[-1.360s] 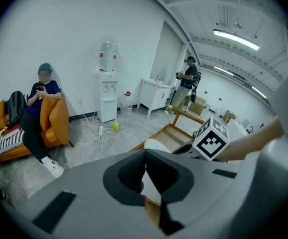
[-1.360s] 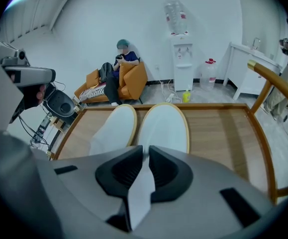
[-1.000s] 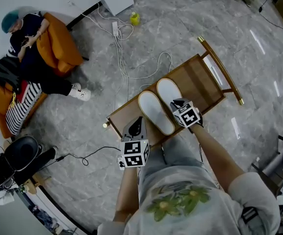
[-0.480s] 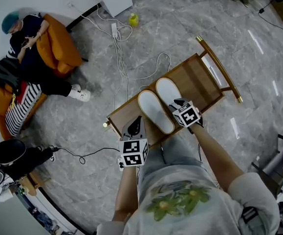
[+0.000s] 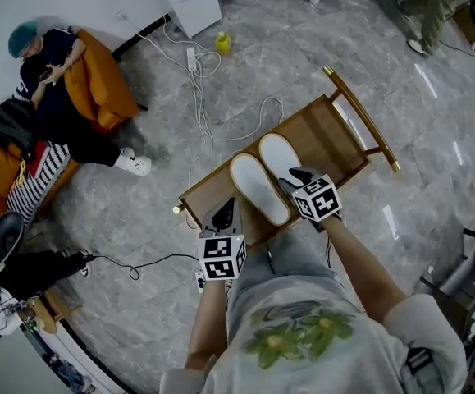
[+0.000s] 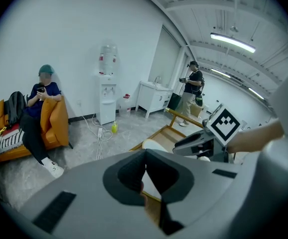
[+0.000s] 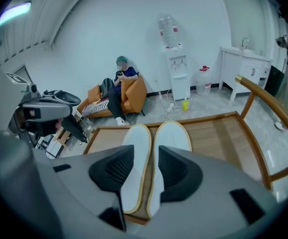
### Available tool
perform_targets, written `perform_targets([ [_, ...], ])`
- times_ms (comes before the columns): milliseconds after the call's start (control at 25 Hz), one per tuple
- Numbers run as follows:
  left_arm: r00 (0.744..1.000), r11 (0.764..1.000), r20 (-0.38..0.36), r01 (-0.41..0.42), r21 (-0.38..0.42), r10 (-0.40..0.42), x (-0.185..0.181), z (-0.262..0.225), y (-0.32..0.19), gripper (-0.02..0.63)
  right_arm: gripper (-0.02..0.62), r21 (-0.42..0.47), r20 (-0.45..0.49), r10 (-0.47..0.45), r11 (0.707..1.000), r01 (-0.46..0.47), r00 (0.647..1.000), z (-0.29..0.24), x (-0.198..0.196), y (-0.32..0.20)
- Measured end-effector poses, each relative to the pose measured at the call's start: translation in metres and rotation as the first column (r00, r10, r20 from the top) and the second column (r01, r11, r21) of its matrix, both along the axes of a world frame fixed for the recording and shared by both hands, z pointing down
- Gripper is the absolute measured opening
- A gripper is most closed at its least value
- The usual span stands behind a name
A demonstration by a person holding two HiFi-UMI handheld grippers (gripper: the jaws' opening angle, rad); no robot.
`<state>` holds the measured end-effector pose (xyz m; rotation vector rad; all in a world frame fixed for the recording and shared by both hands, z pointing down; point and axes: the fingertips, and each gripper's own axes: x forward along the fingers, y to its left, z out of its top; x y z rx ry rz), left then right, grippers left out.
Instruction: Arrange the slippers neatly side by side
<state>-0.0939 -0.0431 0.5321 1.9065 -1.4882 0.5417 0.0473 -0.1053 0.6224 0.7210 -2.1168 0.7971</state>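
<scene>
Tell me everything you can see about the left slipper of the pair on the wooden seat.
The left slipper is a long white oval with a thin tan rim; no opening or strap shows. It lies flat on the wooden seat, parallel to its twin, a narrow strip of wood showing between them. Its near end sits by the seat's front edge.

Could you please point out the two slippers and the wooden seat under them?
Left slipper (image 5: 259, 189): head view, middle of its white face.
Right slipper (image 5: 280, 156): head view, its uncovered far half.
Wooden seat (image 5: 323, 138): head view, bare boards beside the slippers.
</scene>
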Motion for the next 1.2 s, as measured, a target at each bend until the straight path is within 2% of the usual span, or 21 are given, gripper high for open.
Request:
perform_targets([
  [360,1.0,0.998,-0.025,-0.012,0.061,0.014,0.004,-0.025,0.004,0.015,0.153,0.076,0.092,0.0,0.997,-0.007,0.996,-0.064,-0.007,0.013],
  [600,0.999,0.995,-0.037,-0.037,0.097,0.04,0.01,-0.043,0.008,0.015,0.138,0.126,0.126,-0.036,0.992,0.02,0.991,-0.095,-0.012,0.025],
  [1080,0.99,0.984,-0.096,-0.084,0.155,0.1,0.035,-0.076,0.013,0.015,0.009,0.233,0.188,-0.037,0.972,-0.008,0.982,-0.135,-0.01,0.047],
  [1200,0.987,0.979,-0.087,-0.116,0.169,0.132,0.046,-0.081,0.014,0.015,0.006,0.256,0.226,-0.064,0.967,0.004,0.972,-0.147,-0.01,0.057],
])
